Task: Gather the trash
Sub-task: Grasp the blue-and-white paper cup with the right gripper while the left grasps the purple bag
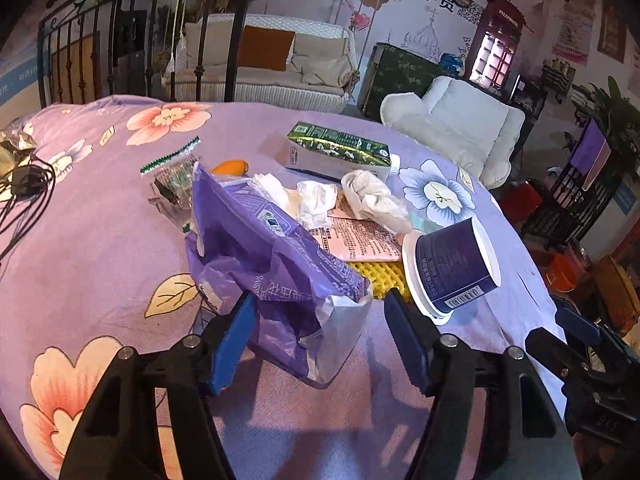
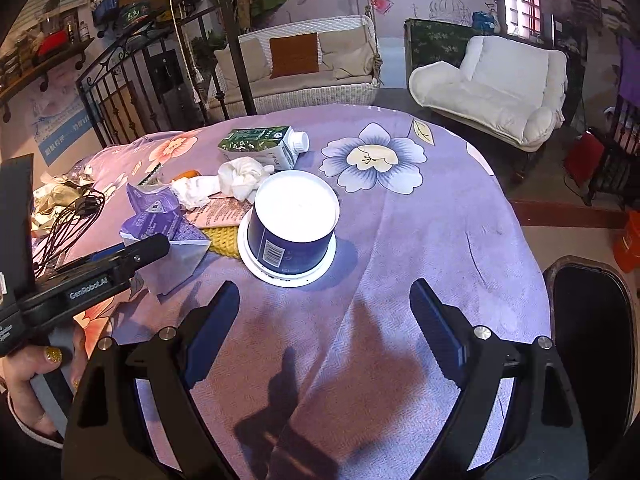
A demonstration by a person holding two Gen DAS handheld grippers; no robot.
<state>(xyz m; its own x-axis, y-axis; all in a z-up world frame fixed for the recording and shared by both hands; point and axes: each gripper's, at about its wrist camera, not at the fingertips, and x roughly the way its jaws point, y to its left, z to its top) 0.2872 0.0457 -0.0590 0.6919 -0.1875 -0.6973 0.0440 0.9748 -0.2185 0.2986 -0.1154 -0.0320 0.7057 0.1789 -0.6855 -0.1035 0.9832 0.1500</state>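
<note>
A round table draped in a lilac fleece cloth printed with large pink and blue flowers [image 2: 420, 232] fills the foreground. Behind it hangs a white wicker swing seat with beige cushions and one rust-orange cushion [image 2: 304, 68], and to its right sits a puffy white padded armchair [image 2: 492, 88]. A black wrought-iron railing [image 1: 76, 60] stands on the left. The back wall carries a pale mural with Chinese lettering and sketched domes [image 1: 420, 4]. A red phone-booth cabinet [image 1: 498, 40] glows with pink light.
</note>
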